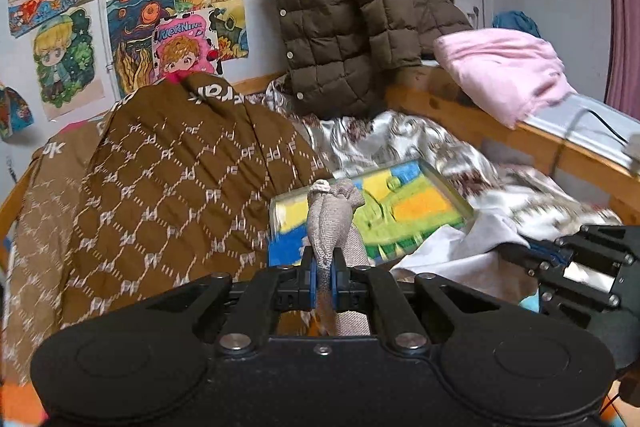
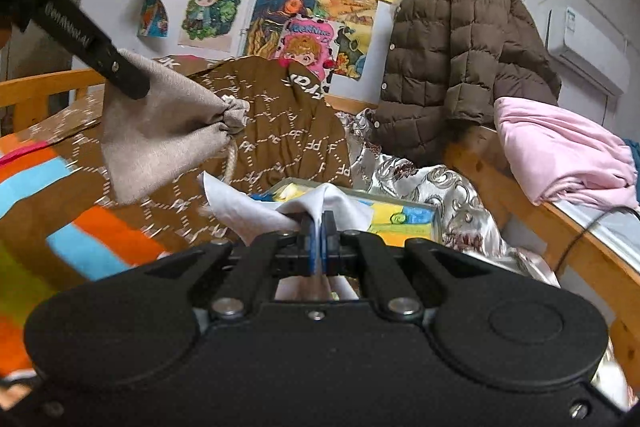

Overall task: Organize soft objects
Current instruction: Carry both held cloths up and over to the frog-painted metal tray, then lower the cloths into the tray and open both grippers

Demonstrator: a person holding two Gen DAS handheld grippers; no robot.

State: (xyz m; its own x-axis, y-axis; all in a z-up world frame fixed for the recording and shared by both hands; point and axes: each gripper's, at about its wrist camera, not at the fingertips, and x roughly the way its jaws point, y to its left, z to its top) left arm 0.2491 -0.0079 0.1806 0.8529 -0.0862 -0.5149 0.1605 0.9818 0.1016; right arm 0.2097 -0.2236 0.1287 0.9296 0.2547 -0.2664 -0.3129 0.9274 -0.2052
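Left gripper [image 1: 324, 269] grasps grey drawstring pouch [image 2: 160, 123]; right gripper [image 2: 318, 241] clenches white cloth [image 2: 248, 207] above bed, near wooden rail [image 2: 520, 203].

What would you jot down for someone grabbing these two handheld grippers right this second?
Left gripper: shut on the grey drawstring pouch, held up above the bed.
Right gripper: shut on a white cloth.
Behind both: a colourful flat box on the silvery bedding; brown patterned blanket to its left.
Done: both soft items picked up.
Left: probably put the cloth into the pouch, or set each away; nothing is stowed yet.
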